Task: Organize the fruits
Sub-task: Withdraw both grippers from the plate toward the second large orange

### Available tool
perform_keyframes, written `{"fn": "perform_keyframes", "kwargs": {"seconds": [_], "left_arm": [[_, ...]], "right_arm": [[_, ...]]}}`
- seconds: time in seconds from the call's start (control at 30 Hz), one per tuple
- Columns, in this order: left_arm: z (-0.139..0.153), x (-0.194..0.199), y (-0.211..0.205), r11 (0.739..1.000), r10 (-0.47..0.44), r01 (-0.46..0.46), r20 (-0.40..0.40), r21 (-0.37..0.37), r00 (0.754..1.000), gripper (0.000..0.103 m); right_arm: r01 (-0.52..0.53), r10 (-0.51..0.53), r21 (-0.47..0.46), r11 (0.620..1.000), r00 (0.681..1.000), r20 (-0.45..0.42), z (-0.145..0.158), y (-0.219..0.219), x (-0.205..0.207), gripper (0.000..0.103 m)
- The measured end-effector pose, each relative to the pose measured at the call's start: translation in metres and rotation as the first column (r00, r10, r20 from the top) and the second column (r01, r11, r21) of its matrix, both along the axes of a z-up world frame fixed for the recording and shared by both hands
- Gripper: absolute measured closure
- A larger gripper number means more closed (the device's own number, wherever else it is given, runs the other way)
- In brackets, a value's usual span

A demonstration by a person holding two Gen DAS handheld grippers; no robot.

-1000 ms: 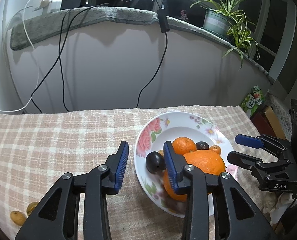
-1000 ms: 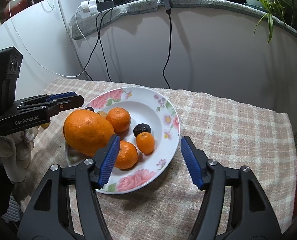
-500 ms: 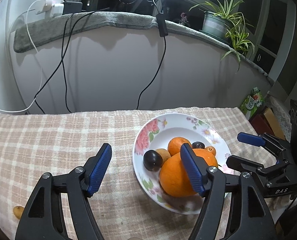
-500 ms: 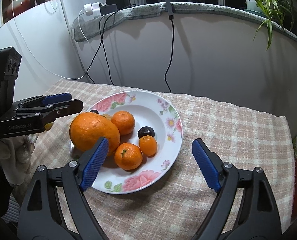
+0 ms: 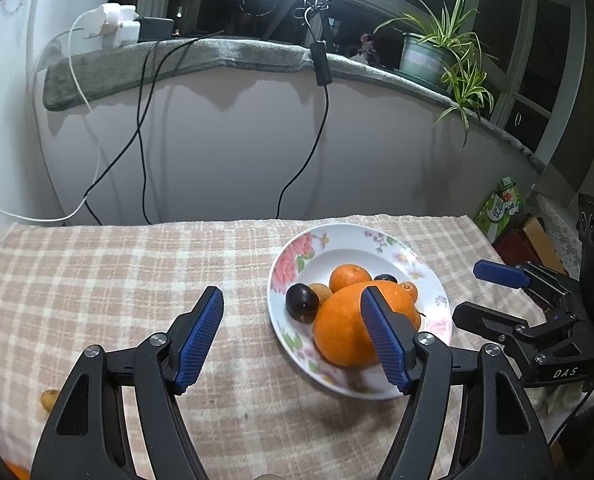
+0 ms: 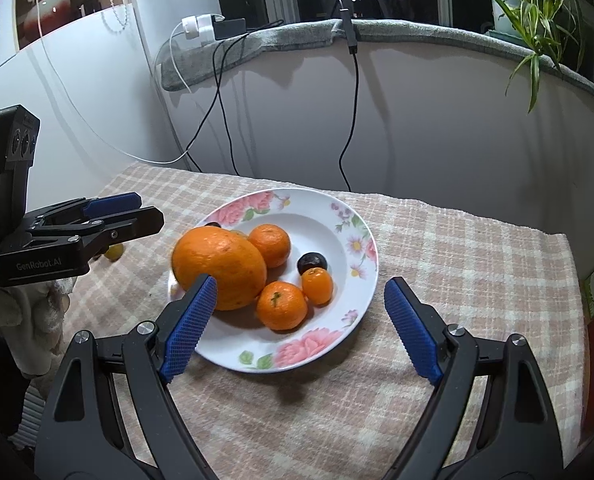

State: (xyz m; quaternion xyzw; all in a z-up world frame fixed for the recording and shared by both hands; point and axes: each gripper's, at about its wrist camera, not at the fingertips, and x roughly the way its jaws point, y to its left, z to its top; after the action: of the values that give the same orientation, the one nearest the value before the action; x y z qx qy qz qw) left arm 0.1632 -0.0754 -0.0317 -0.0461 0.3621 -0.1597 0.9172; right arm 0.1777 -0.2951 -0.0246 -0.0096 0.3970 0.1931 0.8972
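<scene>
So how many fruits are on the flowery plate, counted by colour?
Orange: 4, the big orange, two mandarins and a small oval one
Dark purple: 2, both plums
Tan: 1, a tan fruit half hidden behind the big orange
Total: 7 on the plate

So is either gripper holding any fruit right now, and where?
Nothing is held. The left gripper and right gripper have both just opened and are empty; the fruit sits on the plate.
</scene>
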Motion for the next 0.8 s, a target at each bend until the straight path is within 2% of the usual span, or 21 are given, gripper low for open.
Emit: {"fn": "perform_keyframes", "kwargs": {"seconds": [0.47,0.8], "left_arm": [[0.011,-0.034,0.02,0.999,0.04,-0.039,0.026,-0.011,0.999,0.032],[0.018,-0.064,0.049,0.995,0.095,-0.094,0.047,-0.022,0.994,0.03]], "right_arm": [[-0.043,0.043,-0.01,0.999,0.999,0.011,0.01,0.019,-0.022,0.015],[-0.113,0.114,-0.028,0.993,0.993,0.013,0.015,0.052,-0.039,0.015]]}}
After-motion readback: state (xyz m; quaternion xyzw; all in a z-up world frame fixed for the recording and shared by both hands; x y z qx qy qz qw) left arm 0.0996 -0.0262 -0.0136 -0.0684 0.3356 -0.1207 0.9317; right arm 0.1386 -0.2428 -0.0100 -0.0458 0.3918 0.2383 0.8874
